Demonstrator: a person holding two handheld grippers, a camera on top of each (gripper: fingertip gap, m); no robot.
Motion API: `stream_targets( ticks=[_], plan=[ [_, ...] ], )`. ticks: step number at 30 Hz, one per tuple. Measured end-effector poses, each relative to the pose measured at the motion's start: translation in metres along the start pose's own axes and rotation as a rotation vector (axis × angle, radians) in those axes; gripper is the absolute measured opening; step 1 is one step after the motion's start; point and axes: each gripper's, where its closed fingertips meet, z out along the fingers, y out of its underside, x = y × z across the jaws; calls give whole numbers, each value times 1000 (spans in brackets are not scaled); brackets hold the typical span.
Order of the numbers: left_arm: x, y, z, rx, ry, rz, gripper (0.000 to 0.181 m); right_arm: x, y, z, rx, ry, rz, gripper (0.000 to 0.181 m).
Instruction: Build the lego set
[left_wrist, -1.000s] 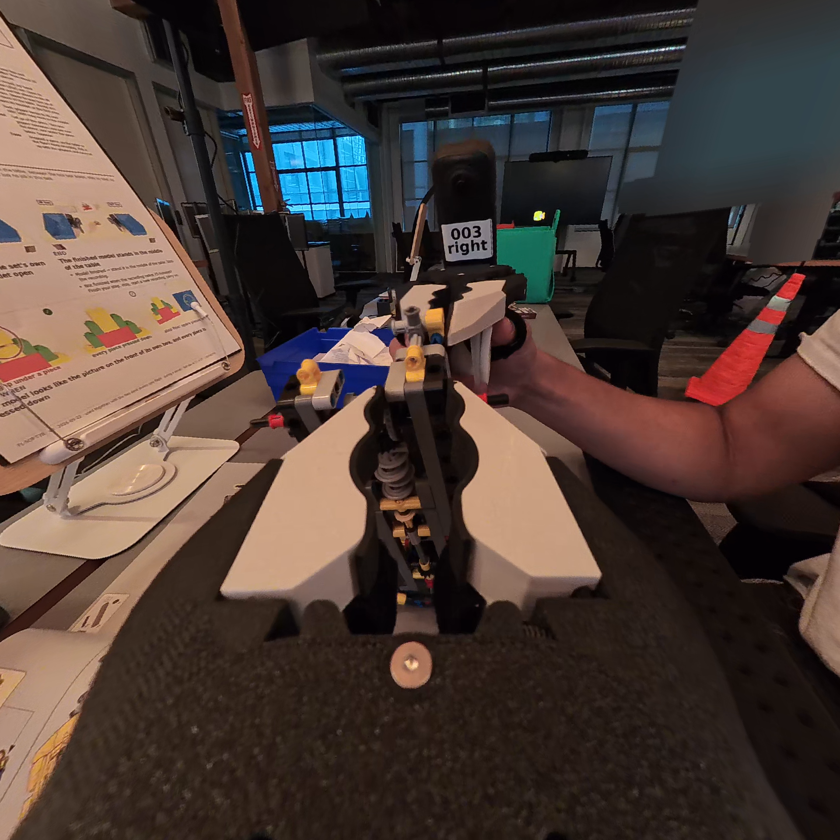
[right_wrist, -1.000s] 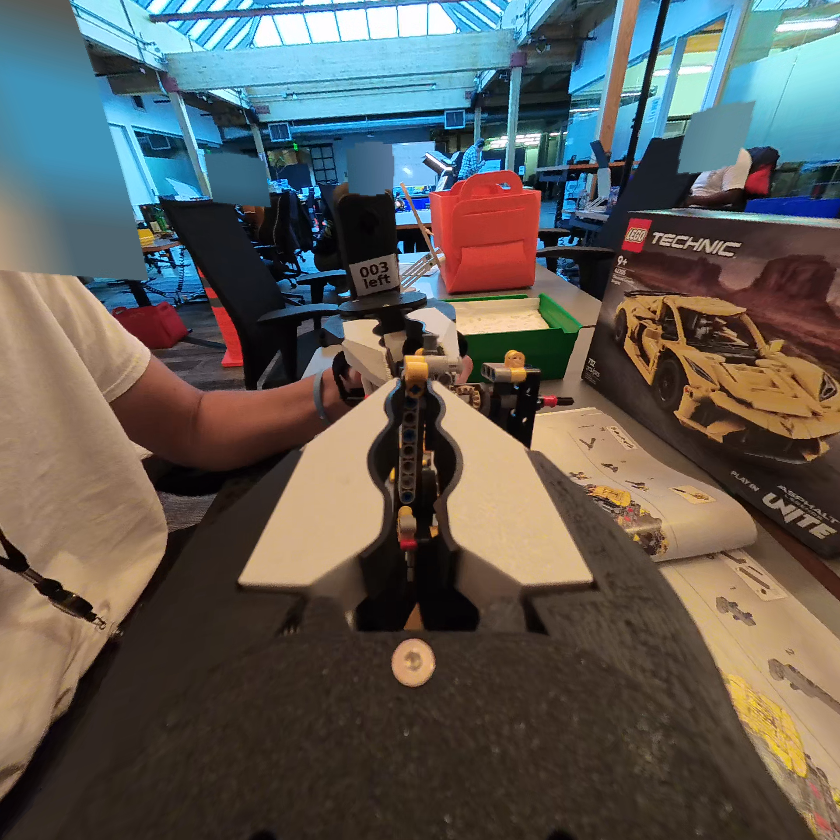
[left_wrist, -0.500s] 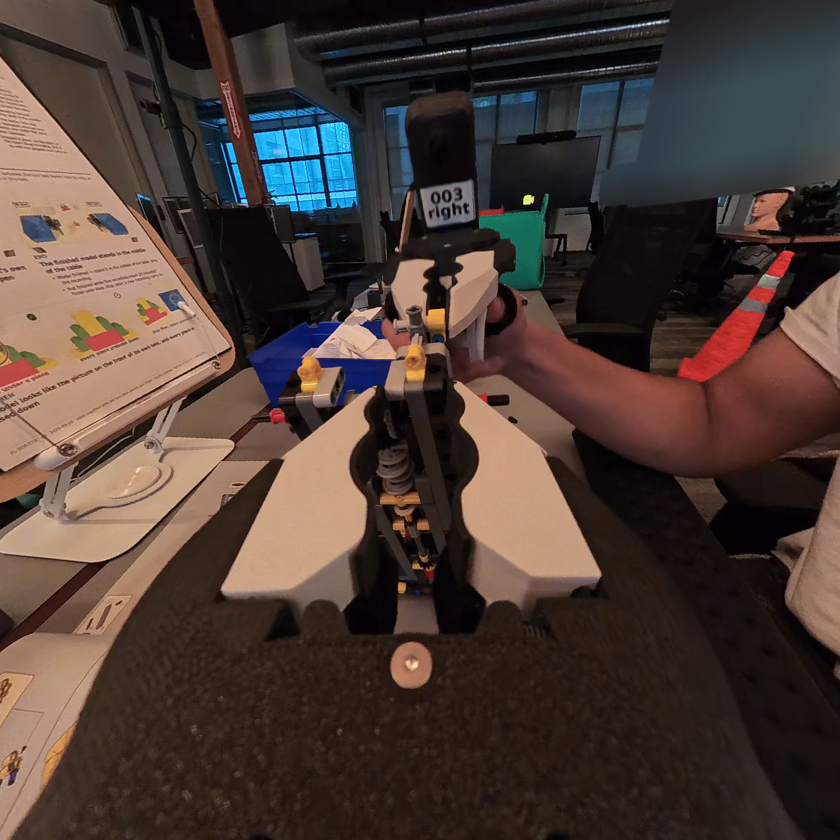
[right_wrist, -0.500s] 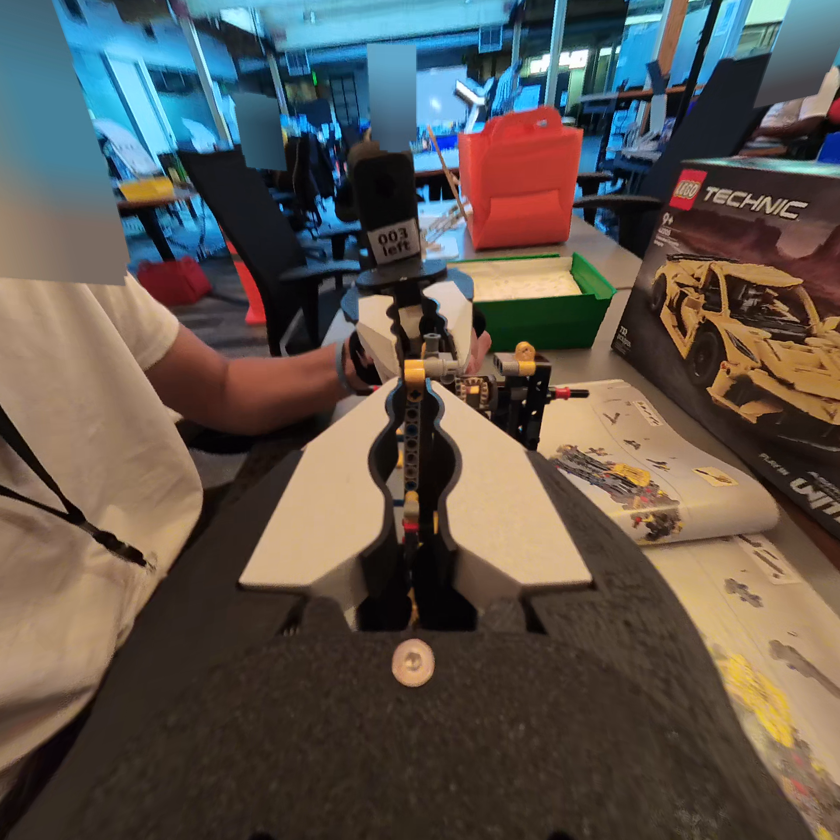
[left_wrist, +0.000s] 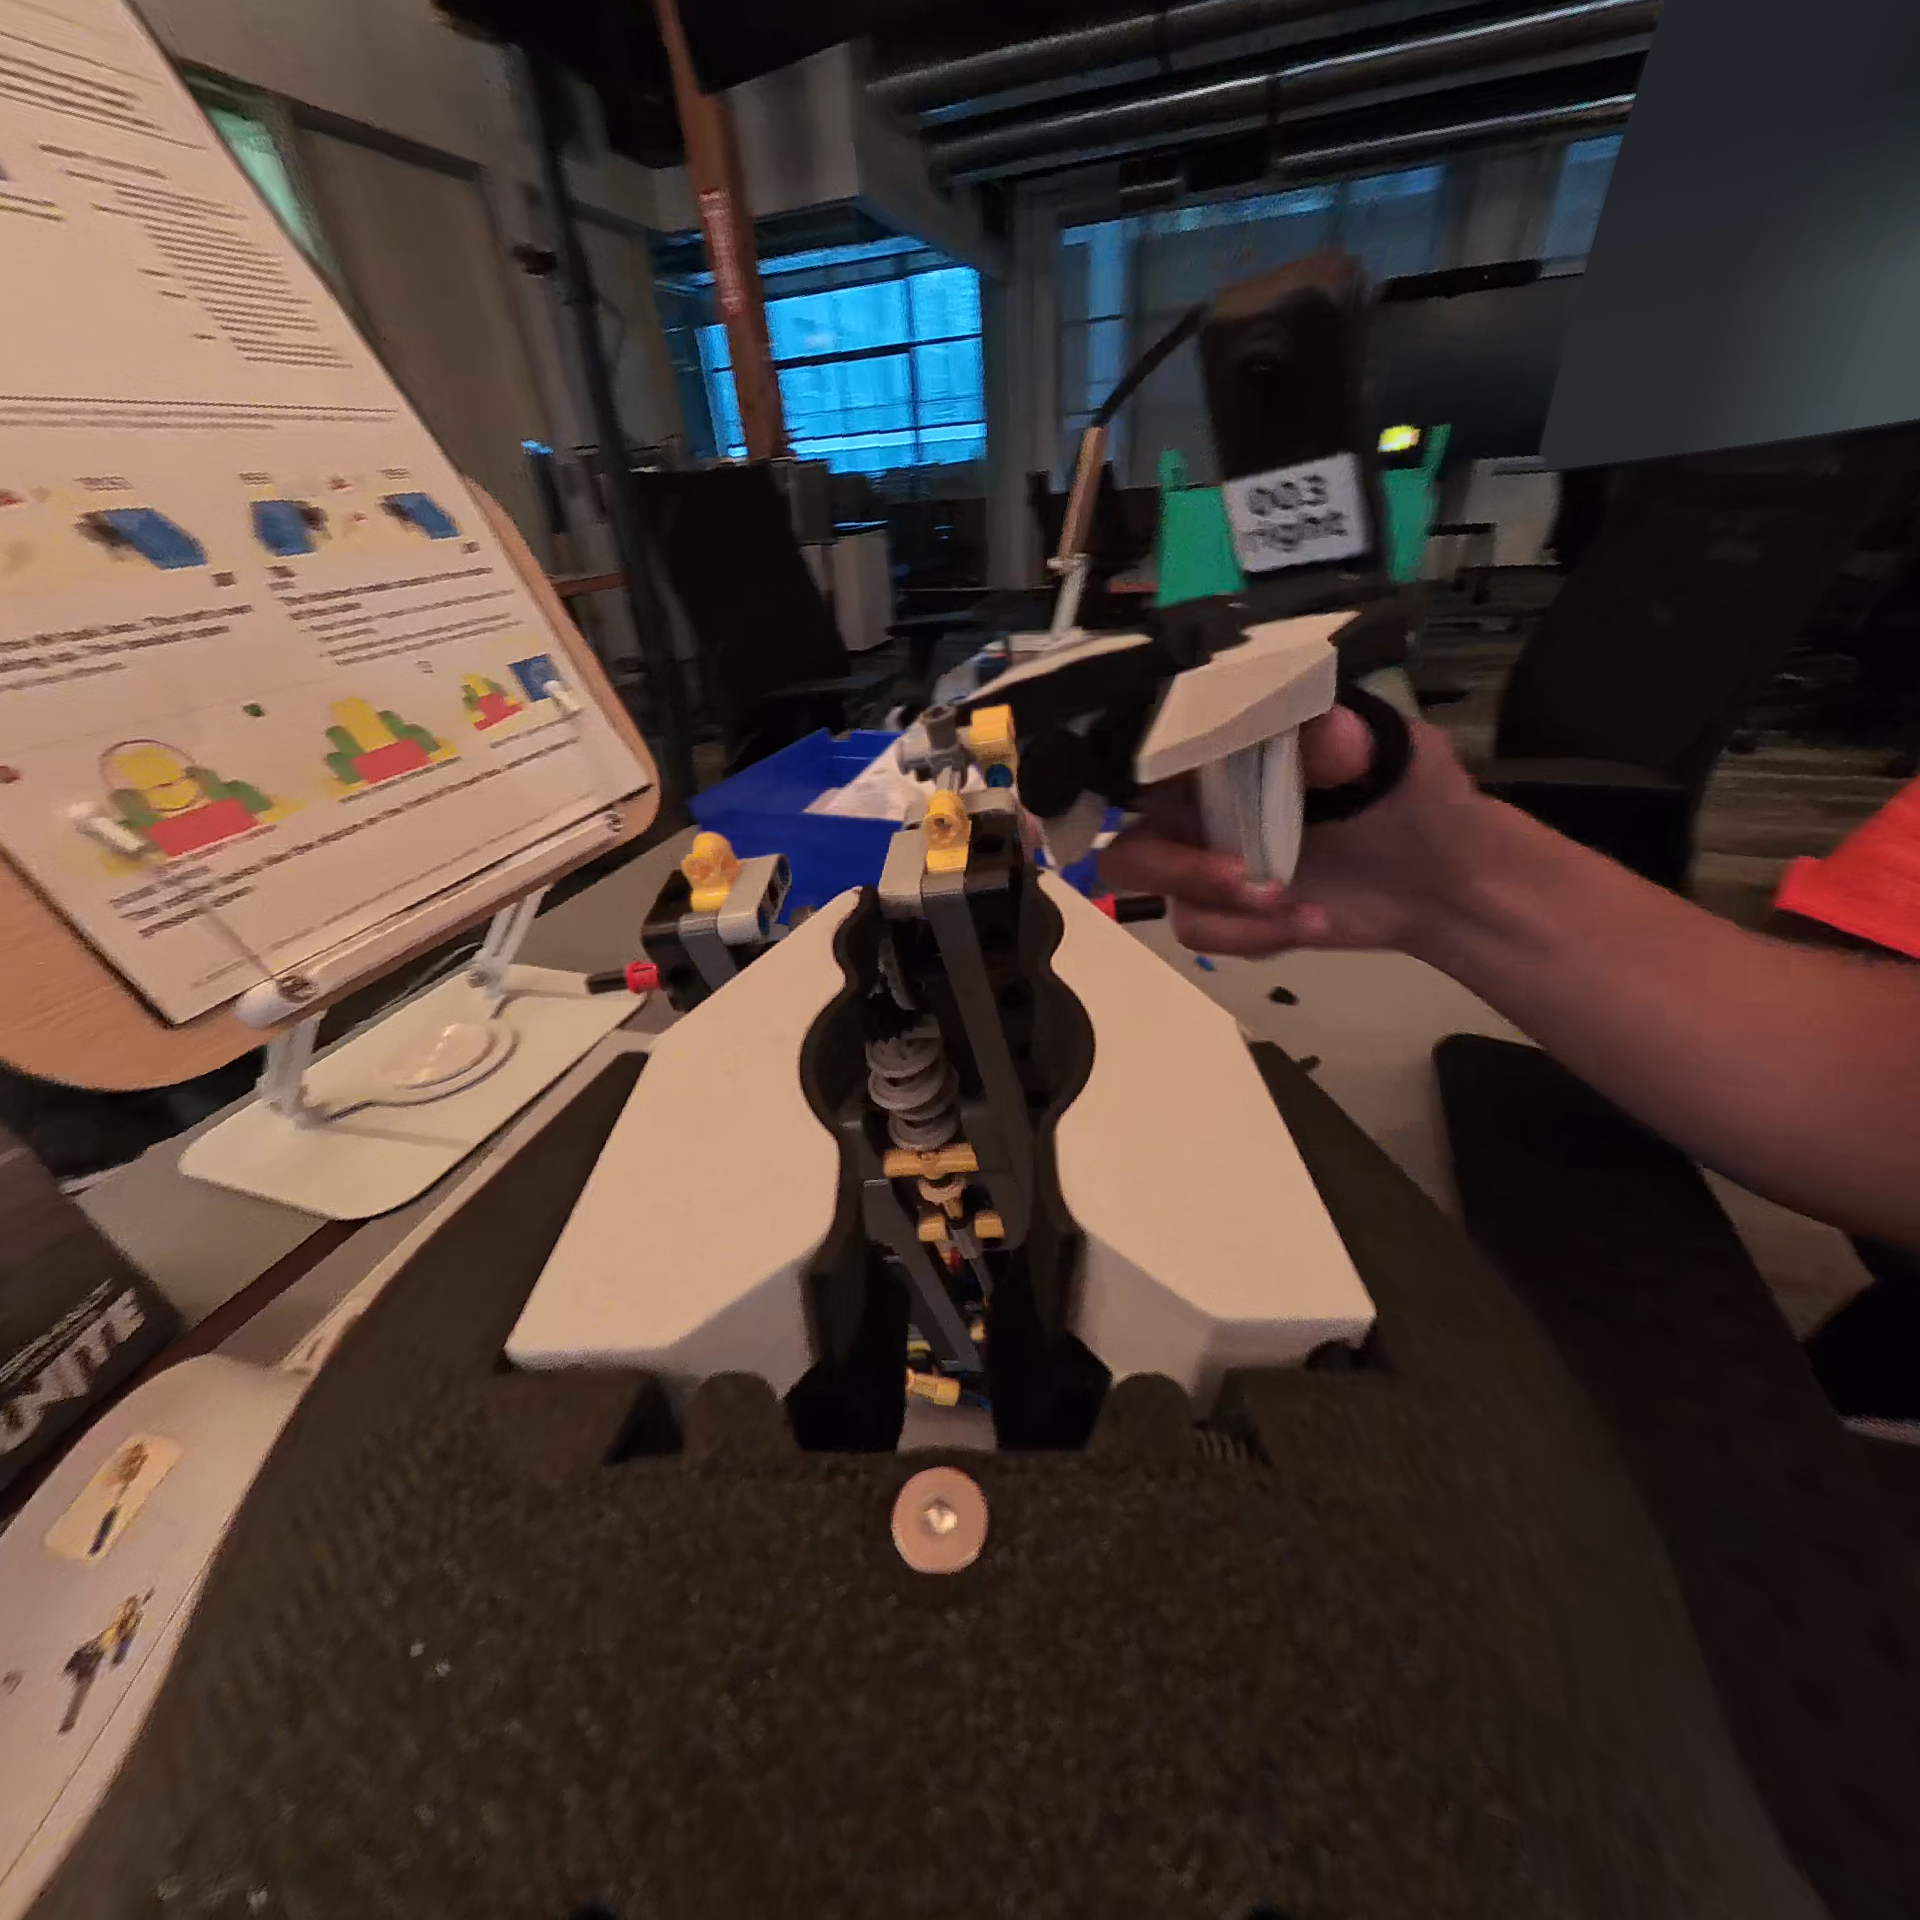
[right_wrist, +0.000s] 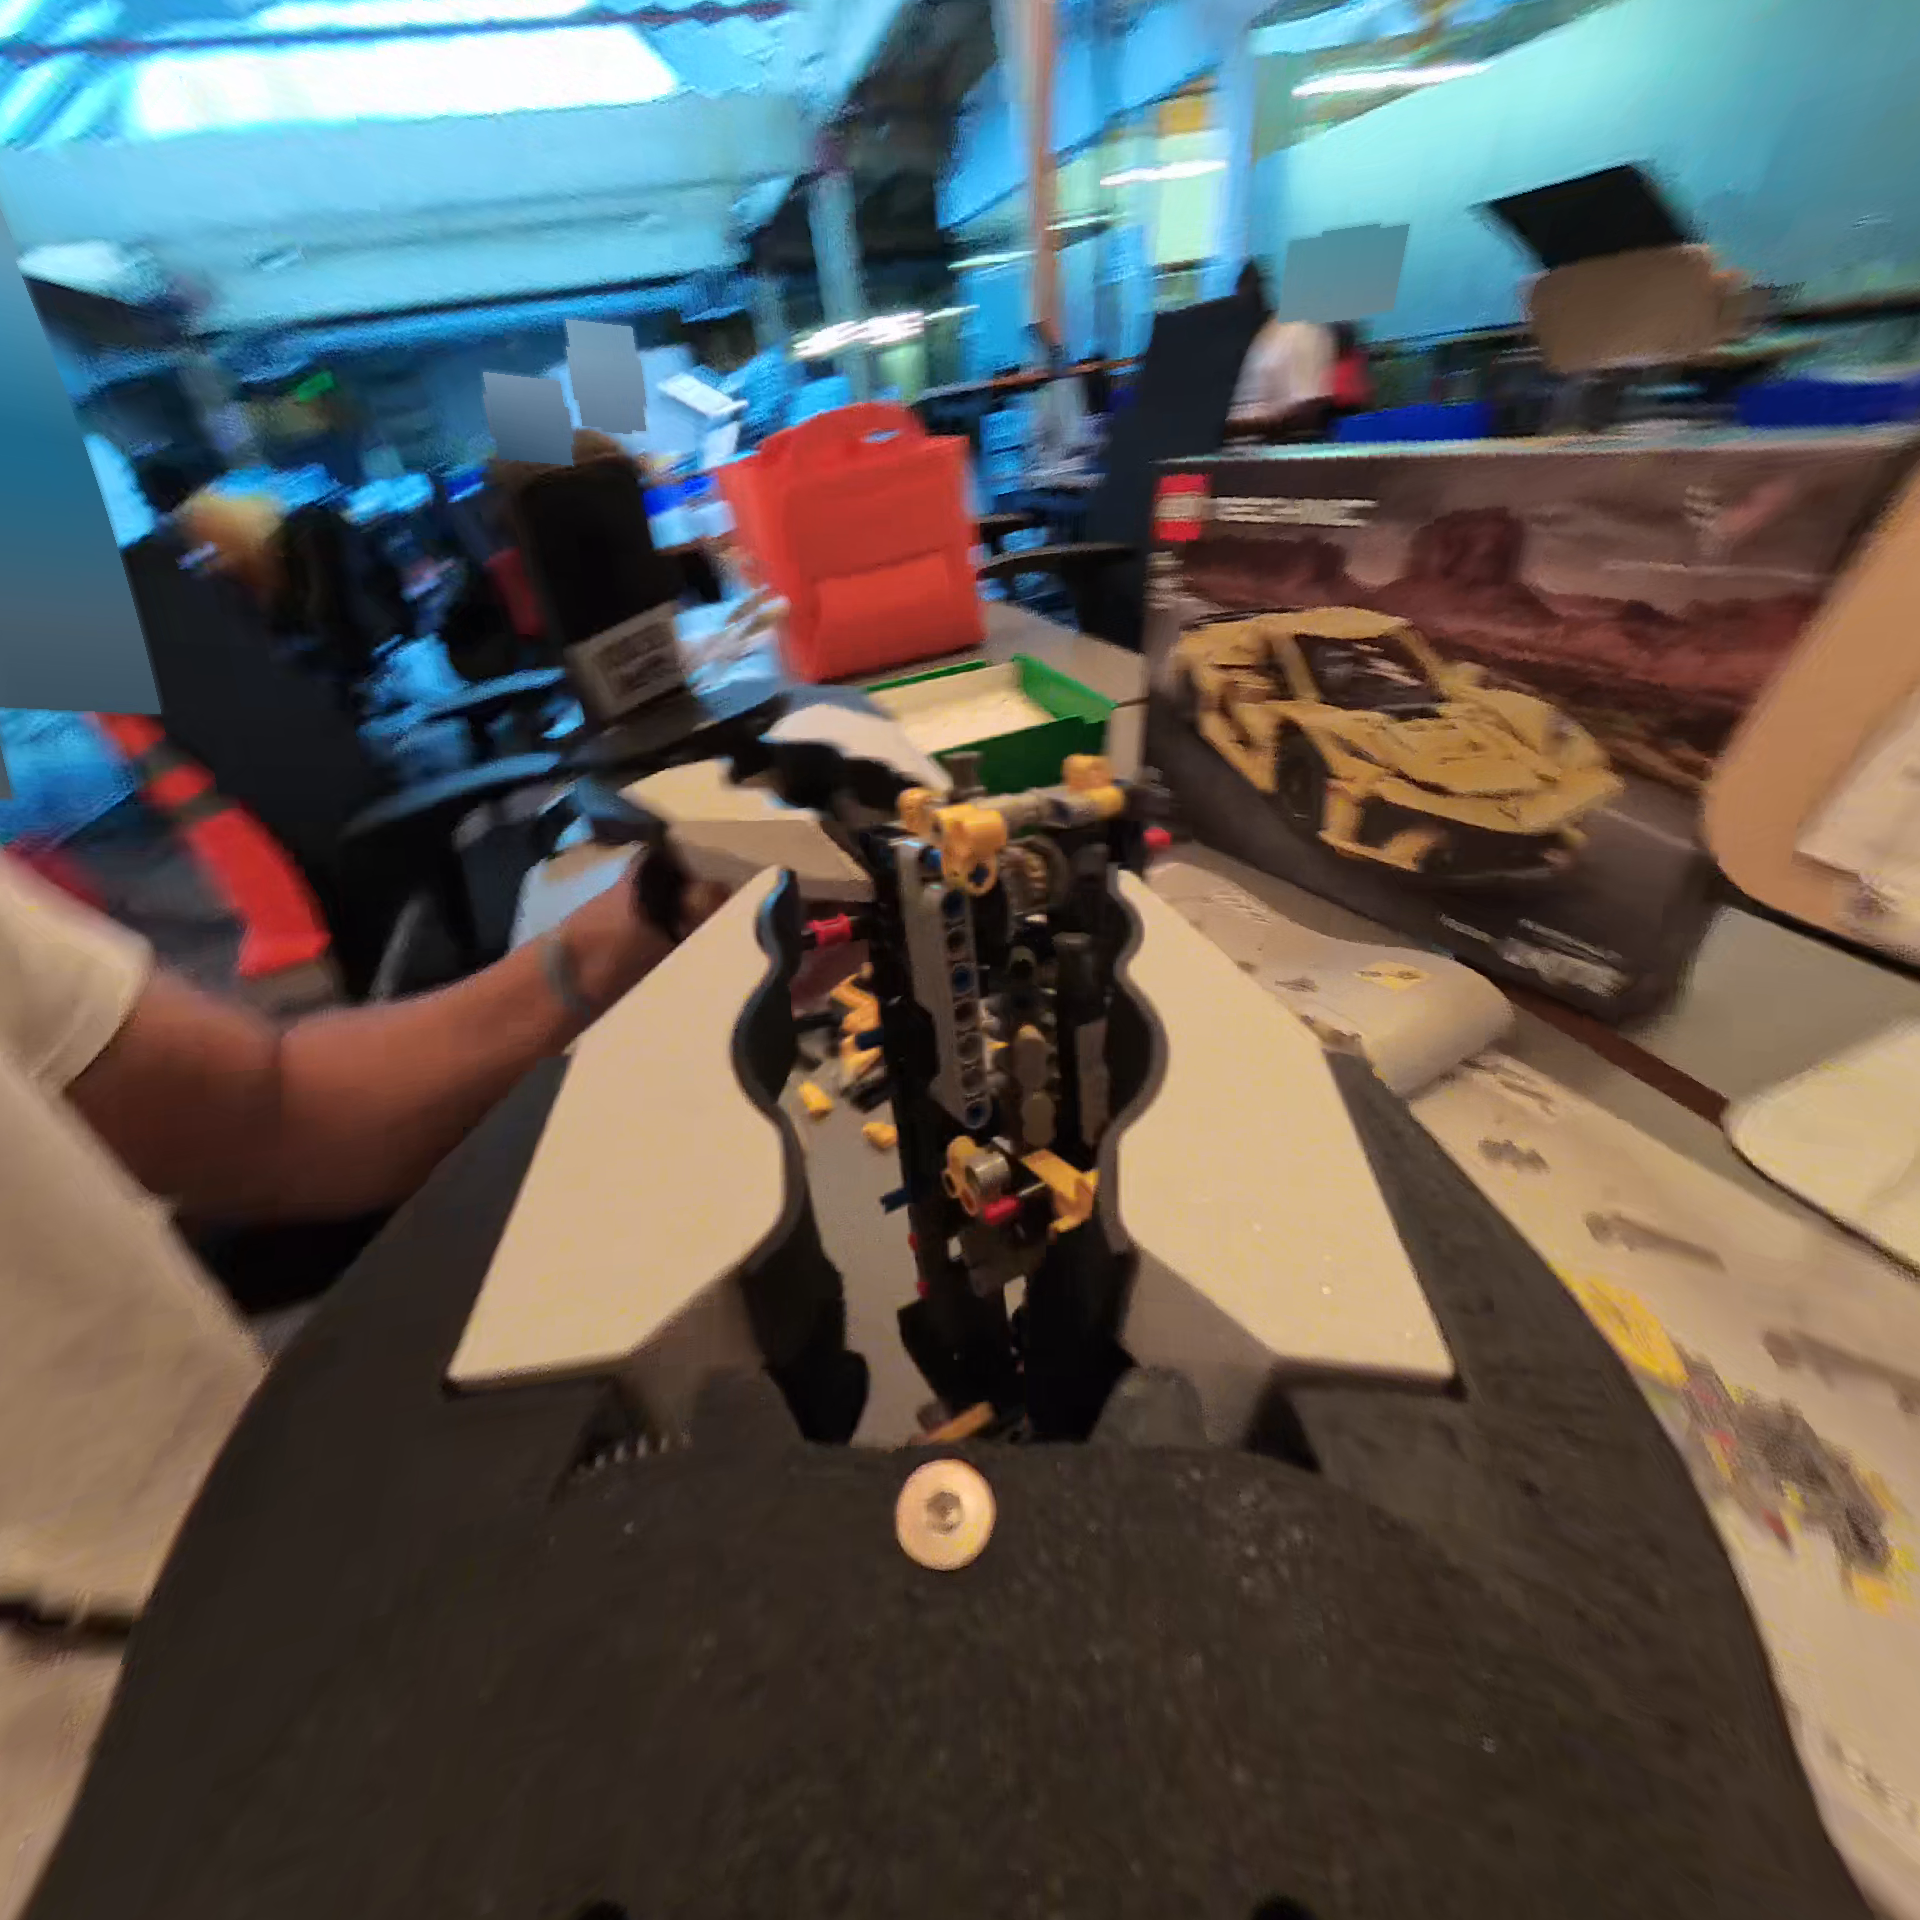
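The left gripper has its white fingers pinching a long black and grey lego assembly with yellow connectors, which stands up in the narrow gap between them. In the right wrist view the right gripper has its fingers spread wide apart; the same lego assembly rises through the gap nearer the right finger, but whether it touches that finger I cannot tell, and the grey counter with small loose yellow and black pieces shows on its left side. In the left wrist view the right gripper is seen farther off, tilted, its tips next to the yellow top of the assembly, a hand round its handle. Just left of the assembly stands a smaller black and grey block with a yellow connector. At far left a printed instruction sheet on a tilted wooden board rests on a white stand, and a blue plastic bin sits behind. In the right wrist view, a dark boxed set with a yellow car picture stands at far right, an open instruction booklet before it, and a green tray and an orange bag beyond.
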Motion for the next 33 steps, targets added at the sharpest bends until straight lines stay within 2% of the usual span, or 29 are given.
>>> stream_targets(
  ticks=[3, 4, 7, 12, 17, 22, 26, 33],
  plan=[
    [11, -2, 15, -9, -90, 42, 27, 3, -10, -13, 117, 243, 27, 51],
    [18, -2, 20, -10, -113, 71, 27, 2, -10, -15, 93, 315, 8, 51],
    [32, -3, 31, -31, -179, 156, 26, -5, 2, -20, -111, 448, -62, 60],
    [46, -3, 38, -27, -253, 243, 27, -4, 5, -33, -285, 573, -109, 57],
    [50, -3, 39, -8, -314, 269, 26, -6, 8, -38, -379, 602, -92, 56],
    [52, -3, 40, -2, -302, 287, 26, -8, 8, -38, -370, 580, -136, 55],
    [52, -1, 40, -11, -300, 317, 26, -8, 9, -34, -371, 498, -210, 51],
    [50, -2, 40, -12, -313, 310, 26, -6, 7, -32, -372, 481, -187, 49]
  ],
)
